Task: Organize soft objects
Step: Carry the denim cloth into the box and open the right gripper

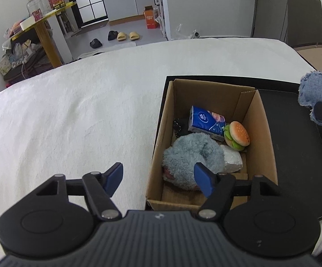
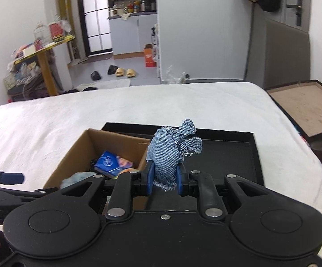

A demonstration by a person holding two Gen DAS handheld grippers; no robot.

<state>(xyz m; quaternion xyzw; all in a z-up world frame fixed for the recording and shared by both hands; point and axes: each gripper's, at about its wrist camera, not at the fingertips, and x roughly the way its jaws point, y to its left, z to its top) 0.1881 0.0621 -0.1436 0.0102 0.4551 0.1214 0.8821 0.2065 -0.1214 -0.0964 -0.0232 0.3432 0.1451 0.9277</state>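
An open cardboard box (image 1: pixel 265 155) stands in a black tray (image 1: pixel 305 155) on the white bed. Inside lie a fluffy grey-blue plush (image 1: pixel 189 153), a blue tissue pack (image 1: pixel 207 120), a burger plush (image 1: pixel 237 135) and a white wrapped bundle (image 1: pixel 232 160). My left gripper (image 1: pixel 158 166) hangs open over the box's near left corner, one finger outside the wall and one above the fluffy plush, with nothing gripped. My right gripper (image 2: pixel 165 169) is shut on a blue denim stuffed toy (image 2: pixel 167 153), held in the air above the tray just right of the box. That toy (image 1: pixel 316 89) also shows at the right edge of the left wrist view.
The white bedcover (image 1: pixel 71 122) stretches left of and beyond the tray. A brown lidded box (image 2: pixel 305 109) sits off the bed's right side. A cluttered yellow table (image 1: pixel 42 29) and slippers (image 1: pixel 128 36) stand on the floor past the bed.
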